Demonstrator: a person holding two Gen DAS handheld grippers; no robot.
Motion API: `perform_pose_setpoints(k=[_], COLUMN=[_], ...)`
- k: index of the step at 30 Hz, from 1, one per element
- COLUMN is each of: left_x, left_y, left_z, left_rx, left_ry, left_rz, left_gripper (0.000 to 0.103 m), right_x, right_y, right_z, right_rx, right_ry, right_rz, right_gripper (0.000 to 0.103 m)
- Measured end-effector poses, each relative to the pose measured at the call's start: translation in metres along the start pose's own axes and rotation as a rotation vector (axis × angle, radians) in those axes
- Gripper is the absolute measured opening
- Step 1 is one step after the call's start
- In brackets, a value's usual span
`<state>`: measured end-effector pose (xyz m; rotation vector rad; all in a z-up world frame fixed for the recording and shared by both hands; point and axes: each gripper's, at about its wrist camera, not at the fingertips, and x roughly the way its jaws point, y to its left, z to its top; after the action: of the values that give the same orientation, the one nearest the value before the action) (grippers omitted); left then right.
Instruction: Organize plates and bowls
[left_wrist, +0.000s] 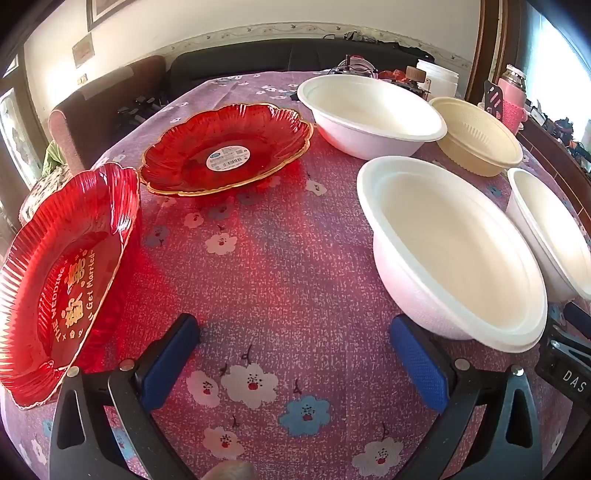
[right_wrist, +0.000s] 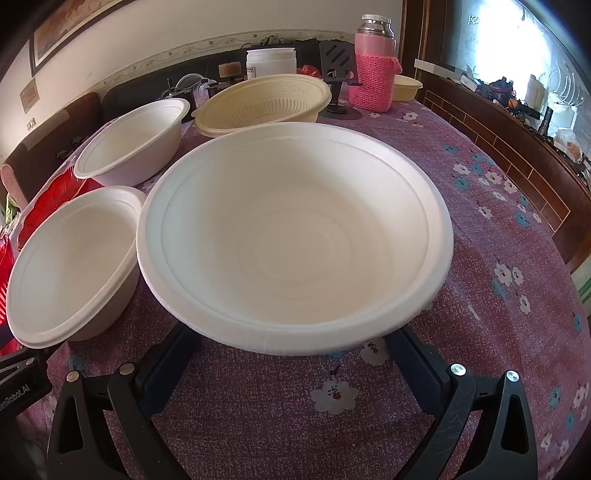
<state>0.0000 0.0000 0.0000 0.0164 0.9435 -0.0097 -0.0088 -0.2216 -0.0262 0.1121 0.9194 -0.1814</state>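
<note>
Right now both of my grippers hang over the table (left_wrist: 295, 258) with their fingers spread wide and gripping nothing. Between the blue pads of my left gripper (left_wrist: 295, 354) lies only the purple flowered tablecloth (left_wrist: 280, 295). To its left stands a red wedding plate (left_wrist: 62, 280), tilted up on its edge, and farther back a second red plate (left_wrist: 225, 147) lies flat with a sticker at its centre. To the right sits a white foam bowl (left_wrist: 454, 251). My right gripper (right_wrist: 291, 354) is at the near rim of the big white bowl (right_wrist: 295, 236), the rim hiding its fingertips. Another white bowl (right_wrist: 136, 140) and a cream ribbed bowl (right_wrist: 266, 103) stand behind, near a pink knit-sleeved flask (right_wrist: 375, 70).
</note>
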Motion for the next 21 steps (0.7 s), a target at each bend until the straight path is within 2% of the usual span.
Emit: perform_pose_setpoints(k=[9,13,21], left_x=[0.001,-0.002,-0.008], left_y=[0.000,0.004,0.002], left_z=[-0.002,-0.004,-0.011], left_rx=[-0.003,0.010,-0.026], left_ry=[0.014,0.046,0.048], left_rz=[0.006,-0.007,0.024], left_gripper=[0.103,0.103,0.103], right_x=[0.000,0.000,0.000], right_y=[0.000,0.000,0.000], right_z=[0.000,0.000,0.000], right_rx=[0.000,0.000,0.001], right_ry=[0.000,0.000,-0.001], right_rz=[0.001,0.001,0.001], right_gripper=[0.102,0.102,0.102])
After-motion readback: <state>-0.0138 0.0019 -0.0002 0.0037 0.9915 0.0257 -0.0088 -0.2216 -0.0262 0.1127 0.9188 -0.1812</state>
